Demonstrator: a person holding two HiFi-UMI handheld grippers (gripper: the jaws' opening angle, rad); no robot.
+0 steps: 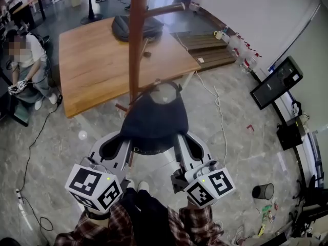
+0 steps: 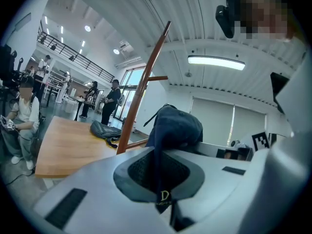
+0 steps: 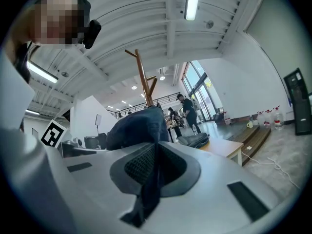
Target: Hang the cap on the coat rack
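At the bottom of the head view, the grey left gripper (image 1: 114, 150) and grey right gripper (image 1: 190, 148) stand side by side. Each has its jaws pinched nearly together on an edge of the dark navy fabric cap (image 1: 154, 119), and each gripper view shows cloth caught in the narrow gap (left (image 2: 163, 179), right (image 3: 152, 172)). The cap spans between them at mid-frame, its long axis running left to right and its crown swelling away from the jaws. Just beyond it, a little left of centre, rises the reddish-brown wooden coat rack (image 1: 137, 40), with one peg (image 1: 165, 9) jutting right near the top edge. The coming move likely carries the cap forward and up onto a peg, both grippers about equally near. Behind stands a light wooden table (image 1: 97, 70).
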